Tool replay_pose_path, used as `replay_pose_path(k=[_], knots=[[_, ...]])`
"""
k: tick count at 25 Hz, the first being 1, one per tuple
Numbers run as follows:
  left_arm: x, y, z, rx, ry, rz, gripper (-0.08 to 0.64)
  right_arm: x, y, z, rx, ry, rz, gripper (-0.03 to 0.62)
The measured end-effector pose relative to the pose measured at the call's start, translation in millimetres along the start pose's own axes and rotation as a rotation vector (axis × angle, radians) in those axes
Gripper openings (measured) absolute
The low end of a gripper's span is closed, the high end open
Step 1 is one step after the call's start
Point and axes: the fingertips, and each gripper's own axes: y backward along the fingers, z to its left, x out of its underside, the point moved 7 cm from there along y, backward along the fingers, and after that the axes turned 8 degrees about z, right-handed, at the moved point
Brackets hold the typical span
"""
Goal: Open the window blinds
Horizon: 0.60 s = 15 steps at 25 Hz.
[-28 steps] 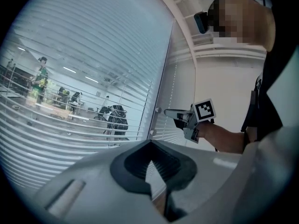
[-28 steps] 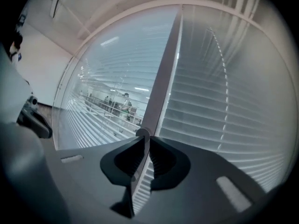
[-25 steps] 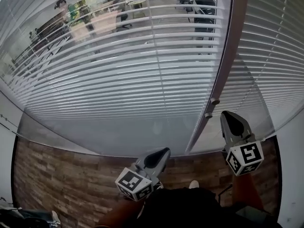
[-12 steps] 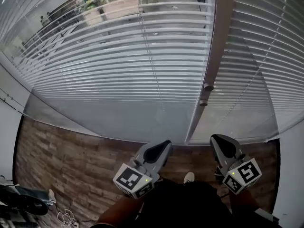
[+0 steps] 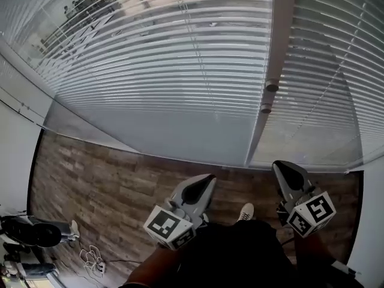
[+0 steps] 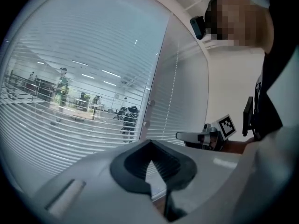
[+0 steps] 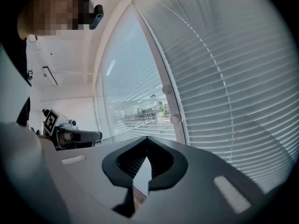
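Jaws sat closed and empty: grey left gripper (image 5: 207, 192) and right gripper (image 5: 281, 167) waited low, seemingly before reaching white slatted blinds (image 5: 180, 71) at 12 o'clock.

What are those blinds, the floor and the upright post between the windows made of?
Blinds: thin white slats with a faint sheen, likely painted aluminium or plastic. Floor: brown planks with grain, so wood or wood-look laminate. Post: smooth, dull surface, probably coated metal.
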Motion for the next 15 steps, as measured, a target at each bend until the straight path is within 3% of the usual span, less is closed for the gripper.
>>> replay_pose_path(k=[5, 10, 15], knots=[[-10, 6, 10, 0.023, -0.006, -0.036, 0.0, -3, -5, 12, 0.032, 0.023, -0.008, 0.023], [-17, 52, 23, 0.055, 0.006, -0.038, 0.0, -13, -6, 55, 0.079, 0.01, 0.003, 0.023], [13, 101, 40, 0.088, -0.003, -0.02, 0.0, 12, -9, 102, 0.119, -0.022, -0.002, 0.023]])
